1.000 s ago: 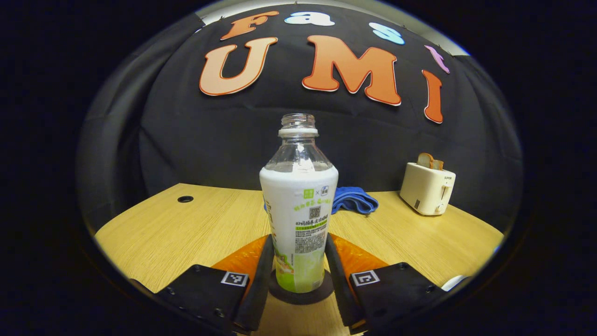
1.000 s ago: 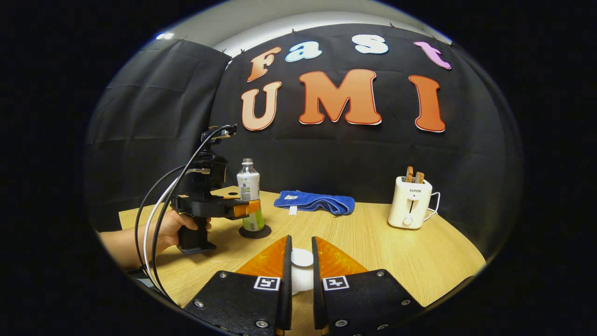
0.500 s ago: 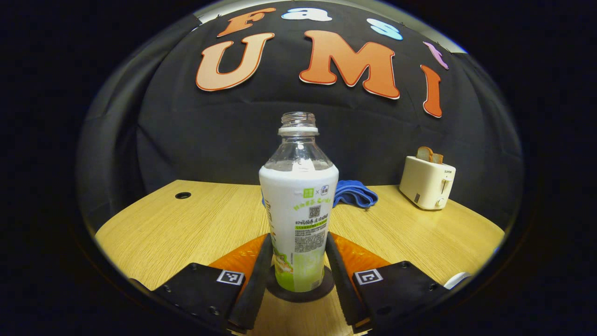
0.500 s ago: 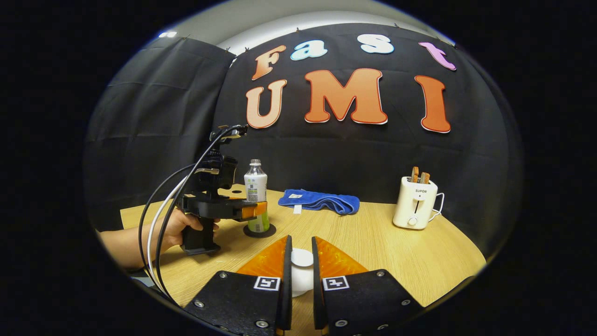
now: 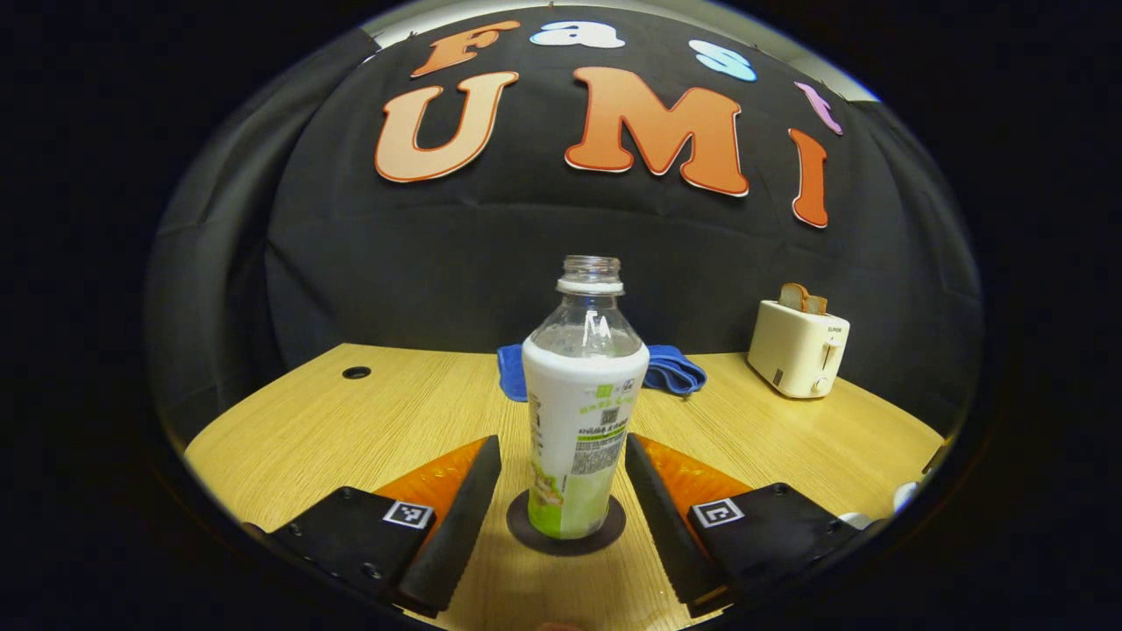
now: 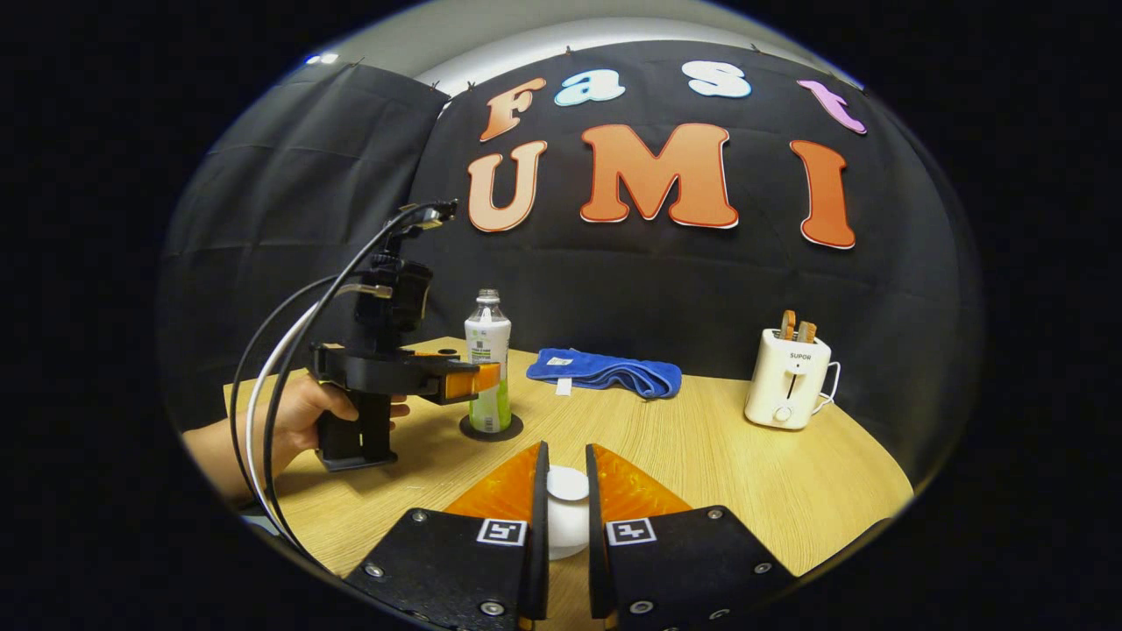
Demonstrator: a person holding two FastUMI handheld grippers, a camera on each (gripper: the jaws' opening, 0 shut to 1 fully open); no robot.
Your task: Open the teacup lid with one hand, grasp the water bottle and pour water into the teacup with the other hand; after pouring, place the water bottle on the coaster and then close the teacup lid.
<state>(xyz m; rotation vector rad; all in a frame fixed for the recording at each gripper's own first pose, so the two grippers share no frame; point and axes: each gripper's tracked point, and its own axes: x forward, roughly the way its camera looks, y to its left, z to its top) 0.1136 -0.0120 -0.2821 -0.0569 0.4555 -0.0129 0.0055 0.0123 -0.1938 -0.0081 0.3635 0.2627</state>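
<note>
In the left gripper view the uncapped water bottle (image 5: 585, 412) stands upright at frame centre on a dark round coaster (image 5: 566, 528), on the wooden table (image 5: 333, 429). The left gripper (image 5: 561, 478) has its fingers spread wide, one on each side of the bottle with a clear gap to it.

In the right gripper view the right gripper (image 6: 562, 499), at lower centre, has its two fingers clamped on the white knob of the teacup lid (image 6: 566, 485); I cannot tell whether the lid sits on the cup. At middle left, a hand (image 6: 294, 419) holds the left gripper beside the bottle. A blue cloth (image 6: 605, 372) lies at centre and a cream toaster (image 6: 786, 379) holding toast at right.
</note>
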